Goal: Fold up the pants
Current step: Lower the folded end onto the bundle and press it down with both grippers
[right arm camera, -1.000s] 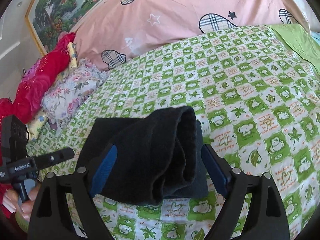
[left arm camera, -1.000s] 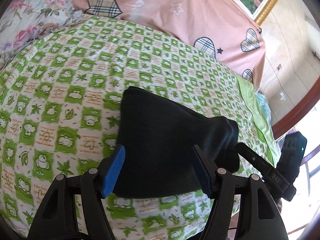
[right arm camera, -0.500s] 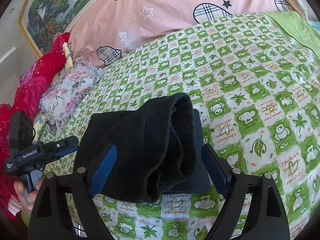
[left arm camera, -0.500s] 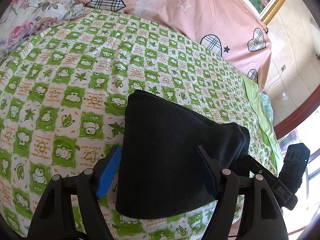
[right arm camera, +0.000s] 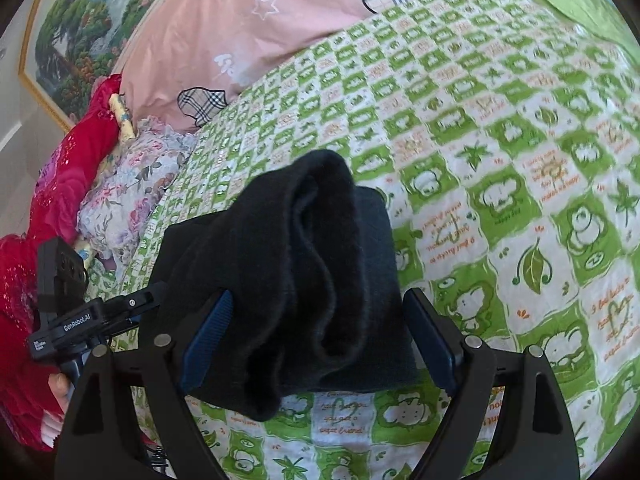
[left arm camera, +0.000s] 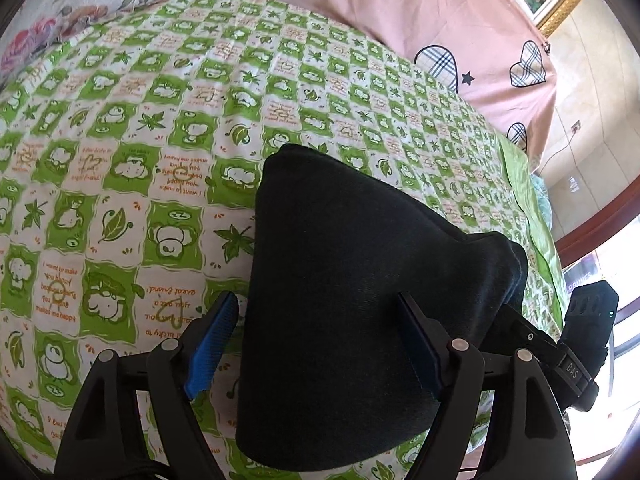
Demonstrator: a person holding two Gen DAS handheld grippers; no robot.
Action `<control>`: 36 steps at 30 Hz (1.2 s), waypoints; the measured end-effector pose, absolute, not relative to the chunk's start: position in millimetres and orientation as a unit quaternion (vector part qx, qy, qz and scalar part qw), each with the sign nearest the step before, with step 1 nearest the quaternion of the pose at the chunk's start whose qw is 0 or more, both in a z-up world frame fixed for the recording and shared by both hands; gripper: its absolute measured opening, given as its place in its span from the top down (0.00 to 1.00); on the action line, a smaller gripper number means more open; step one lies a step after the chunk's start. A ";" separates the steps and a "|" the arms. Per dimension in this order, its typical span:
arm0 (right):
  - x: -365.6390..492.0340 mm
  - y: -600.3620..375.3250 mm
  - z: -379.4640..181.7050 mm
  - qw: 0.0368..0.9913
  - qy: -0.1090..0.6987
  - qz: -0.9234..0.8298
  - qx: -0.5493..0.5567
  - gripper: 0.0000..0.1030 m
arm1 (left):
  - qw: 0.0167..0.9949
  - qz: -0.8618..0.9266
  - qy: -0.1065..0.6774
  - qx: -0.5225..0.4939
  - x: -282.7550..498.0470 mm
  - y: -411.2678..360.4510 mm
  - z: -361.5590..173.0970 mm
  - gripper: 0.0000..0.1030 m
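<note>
I'm looking at black pants (left arm camera: 352, 304) lying on the bed (left arm camera: 168, 128), already bunched into a thick folded bundle on the green checked sheet. I'm holding the left gripper (left arm camera: 316, 344) with fingers spread wide, one on each side of the bundle's near end, not pinching anything. I'm holding the right gripper (right arm camera: 316, 340) the same way, fingers apart and straddling the rolled end of the pants (right arm camera: 296, 280), no cloth clamped that I can see. I can't tell whether either gripper is touching the fabric or just hovering over it.

My read: I'm sitting at the tail end of folding, with the main folds done and the bundle set down. The right view shows layers curling up loose and uneven, so next I'm probably needing to press or tuck that rolled edge flat, or pull both grippers clear. The pink pillow (right arm camera: 304, 20) is lying well behind, out of the way.
</note>
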State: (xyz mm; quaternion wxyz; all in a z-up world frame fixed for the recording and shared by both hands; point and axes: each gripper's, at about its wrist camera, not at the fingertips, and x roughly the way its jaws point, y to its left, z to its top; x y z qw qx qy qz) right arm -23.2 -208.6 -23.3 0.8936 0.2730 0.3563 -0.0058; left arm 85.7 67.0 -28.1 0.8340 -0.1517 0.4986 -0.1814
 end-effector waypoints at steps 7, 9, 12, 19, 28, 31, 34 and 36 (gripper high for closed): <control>-20.6 -214.7 -29.4 0.892 0.359 -0.005 0.275 0.16 | 0.830 -0.173 0.507 -0.156 98.8 67.8 -38.4 0.21; -20.1 -216.5 -31.7 0.890 0.360 -0.005 0.280 0.16 | 0.827 -0.174 0.510 -0.161 101.5 69.6 -40.8 0.21; -19.0 -216.7 -33.2 0.890 0.360 -0.003 0.279 0.15 | 0.825 -0.180 0.510 -0.165 104.5 72.0 -43.8 0.21; -15.3 -216.1 -35.6 0.898 0.354 0.011 0.259 0.16 | 0.820 -0.189 0.510 -0.176 114.1 80.9 -50.9 0.26; -7.8 -214.5 -38.9 0.894 0.362 0.027 0.262 0.22 | 0.822 -0.182 0.512 -0.170 93.9 81.3 -45.8 0.23; -5.1 -211.8 -40.6 0.893 0.366 0.028 0.261 0.22 | 0.830 -0.181 0.509 -0.139 87.0 71.9 -44.2 0.24; -4.5 -209.8 -39.7 0.894 0.365 0.025 0.259 0.26 | 0.826 -0.194 0.509 -0.143 86.1 67.5 -42.3 0.44; -5.7 -209.4 -38.4 0.895 0.363 0.028 0.258 0.34 | 0.829 -0.194 0.505 -0.138 85.8 66.1 -40.3 0.51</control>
